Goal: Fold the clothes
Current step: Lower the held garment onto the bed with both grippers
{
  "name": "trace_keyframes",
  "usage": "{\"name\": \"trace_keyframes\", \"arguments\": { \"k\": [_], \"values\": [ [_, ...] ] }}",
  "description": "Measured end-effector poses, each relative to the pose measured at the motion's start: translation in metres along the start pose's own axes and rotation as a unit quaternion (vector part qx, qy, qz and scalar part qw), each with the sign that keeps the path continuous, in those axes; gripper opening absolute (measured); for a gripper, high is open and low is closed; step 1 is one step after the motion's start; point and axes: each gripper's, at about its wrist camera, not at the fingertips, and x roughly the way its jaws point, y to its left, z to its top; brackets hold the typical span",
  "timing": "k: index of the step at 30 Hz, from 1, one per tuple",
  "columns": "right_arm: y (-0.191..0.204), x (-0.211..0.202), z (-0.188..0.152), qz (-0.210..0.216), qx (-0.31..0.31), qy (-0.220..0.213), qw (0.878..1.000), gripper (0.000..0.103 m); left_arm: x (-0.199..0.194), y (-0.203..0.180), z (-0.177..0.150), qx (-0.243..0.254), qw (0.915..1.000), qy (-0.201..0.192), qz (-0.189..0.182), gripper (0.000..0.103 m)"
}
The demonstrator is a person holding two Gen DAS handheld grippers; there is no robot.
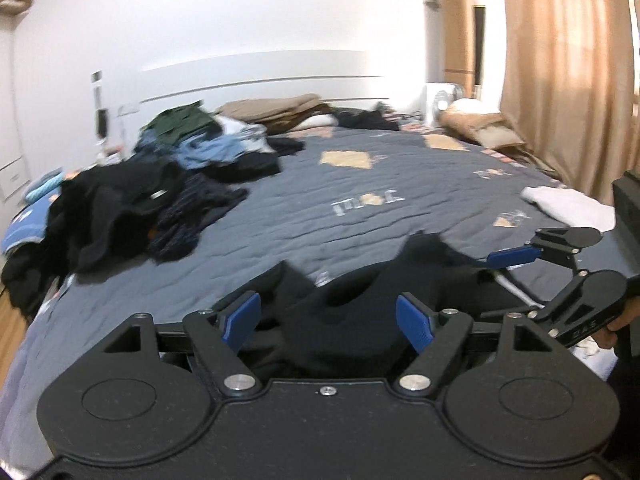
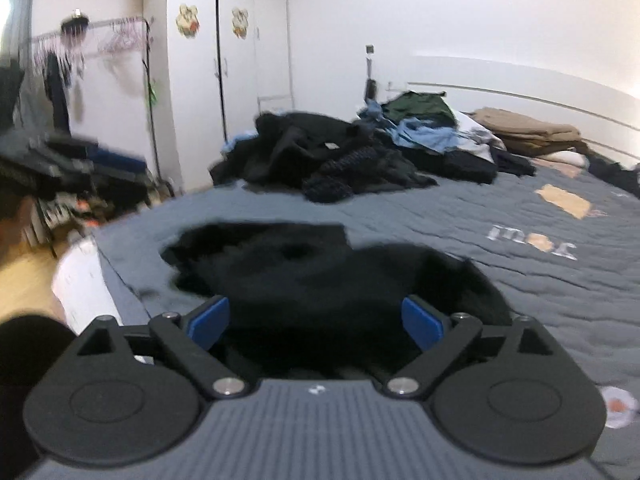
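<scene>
**Black garment dropped on the bed, both jaws wide**

So the black garment [image 2: 304,276] is lying crumpled on the grey quilted bedspread [image 1: 360,208], near the foot edge of the bed, right in front of both grippers. It's bunched up, not flat, and too dark and blurry to tell what kind of clothing it is.

The right gripper [image 2: 316,320] has its jaws spread wide with the cloth sitting between and beyond the blue pads [image 2: 420,320], but the pads aren't pinching it. Same deal with the left gripper [image 1: 328,320]: jaws wide apart, black fabric in the gap, nothing clamped. In the left wrist view you can also see the right gripper off to the right side, jaws apart, with a bit of the person's hand [image 1: 616,324] on its handle.

Further up the bed on the left side there's a big pile of unfolded clothes [image 1: 160,184], mostly black with some blue and green. A folded white item [image 1: 568,208] sits on the right edge. Tan blankets [image 1: 276,110] are stacked by the headboard, and a white wardrobe [image 2: 224,60] stands past the bed.
</scene>
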Motion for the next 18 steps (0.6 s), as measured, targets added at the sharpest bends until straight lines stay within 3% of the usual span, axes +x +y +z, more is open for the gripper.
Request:
{"name": "trace_keyframes", "arguments": {
  "k": [5,11,15,18],
  "values": [
    [-0.033,-0.018,-0.017,-0.043,0.023,0.002,0.999,0.093,0.022,-0.046,0.004,0.070,0.9972,0.000,-0.023,0.074],
    [-0.073,-0.042,-0.038,-0.085,0.059,-0.005,0.995,0.093,0.061,-0.109,0.006,0.190,0.9801,0.004,-0.058,0.072],
    [-0.095,-0.051,-0.056,-0.097,0.080,0.006,0.992,0.093,0.094,-0.139,0.010,0.217,0.9729,0.019,-0.078,0.063],
    [-0.107,-0.056,-0.068,-0.100,0.093,0.016,0.990,0.093,0.121,-0.154,0.012,0.231,0.9681,0.038,-0.090,0.049]
  ]
}}
